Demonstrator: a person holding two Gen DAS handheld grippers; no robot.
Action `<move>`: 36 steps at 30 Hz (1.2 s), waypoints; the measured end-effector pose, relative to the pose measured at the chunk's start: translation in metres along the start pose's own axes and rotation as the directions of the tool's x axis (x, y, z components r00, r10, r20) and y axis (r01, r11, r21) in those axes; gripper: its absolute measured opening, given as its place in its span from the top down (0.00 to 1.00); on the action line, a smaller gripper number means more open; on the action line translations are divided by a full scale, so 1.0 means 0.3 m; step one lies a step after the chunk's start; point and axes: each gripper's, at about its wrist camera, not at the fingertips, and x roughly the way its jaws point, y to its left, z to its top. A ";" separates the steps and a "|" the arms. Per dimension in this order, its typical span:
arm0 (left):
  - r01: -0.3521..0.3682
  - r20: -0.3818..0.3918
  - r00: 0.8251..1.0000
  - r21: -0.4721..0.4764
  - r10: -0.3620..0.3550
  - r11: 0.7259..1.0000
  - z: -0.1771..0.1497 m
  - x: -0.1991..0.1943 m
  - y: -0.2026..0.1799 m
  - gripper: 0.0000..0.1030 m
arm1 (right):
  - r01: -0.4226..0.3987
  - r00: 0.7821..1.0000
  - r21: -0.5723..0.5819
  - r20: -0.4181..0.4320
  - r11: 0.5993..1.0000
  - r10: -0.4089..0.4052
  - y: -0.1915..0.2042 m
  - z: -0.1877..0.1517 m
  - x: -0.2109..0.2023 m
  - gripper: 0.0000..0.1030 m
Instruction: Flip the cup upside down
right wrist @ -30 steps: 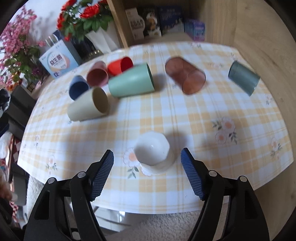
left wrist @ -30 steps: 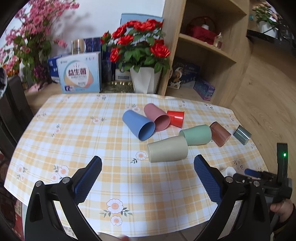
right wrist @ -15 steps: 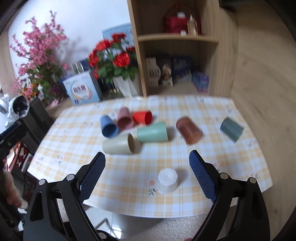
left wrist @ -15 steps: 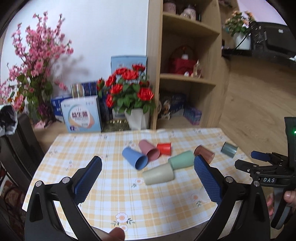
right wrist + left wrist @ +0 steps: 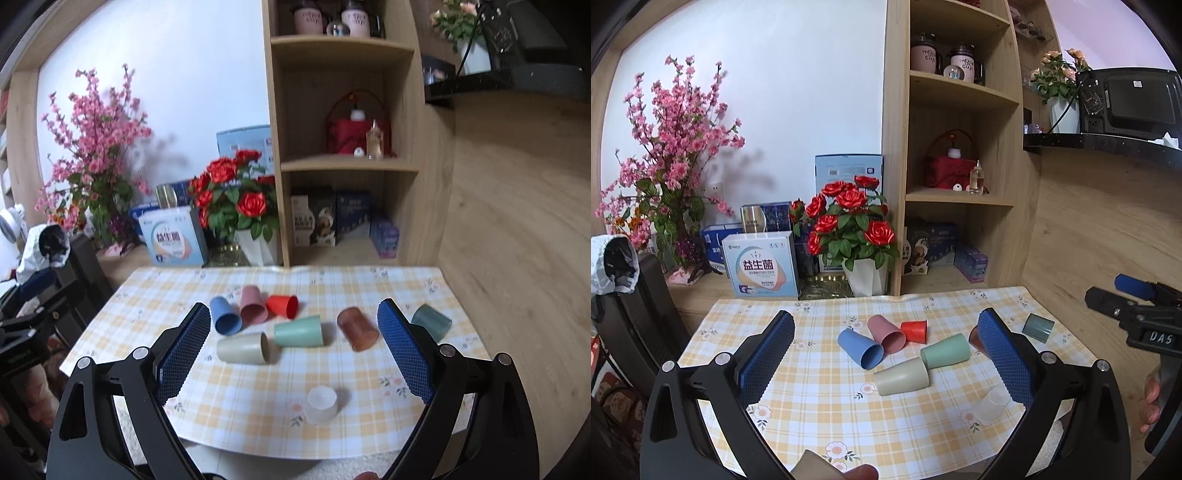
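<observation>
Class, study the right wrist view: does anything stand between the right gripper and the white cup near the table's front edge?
Nothing visible does. The white cup stands alone on bare tablecloth, inverted, below the open right gripper. The beige cup and mint cup lie farther back, beyond it.

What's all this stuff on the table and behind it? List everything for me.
Lying cups: 7; blue, pink, red, beige, mint, brown, dark green; mid-table.
White cup: 1, upside down, near edge.
Tablecloth: 1, yellow check.
Rose pot: 1, red, behind table.
Pink blossoms: 1, far left.
Box: 1, white-blue, beside roses.
Shelf: 1, wooden.
Left tongs: open, empty.
Right tongs: open, empty.
</observation>
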 end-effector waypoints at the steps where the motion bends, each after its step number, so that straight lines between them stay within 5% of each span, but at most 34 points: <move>1: 0.000 0.004 1.000 0.001 0.000 1.000 0.003 -0.006 -0.002 0.06 | 0.002 1.000 -0.001 0.005 1.000 -0.002 0.000 0.004 -0.006 0.14; 36: -0.023 0.005 1.000 0.011 0.022 1.000 0.021 -0.035 -0.009 0.06 | 0.025 0.999 0.013 0.039 1.000 -0.026 0.005 0.021 -0.047 0.14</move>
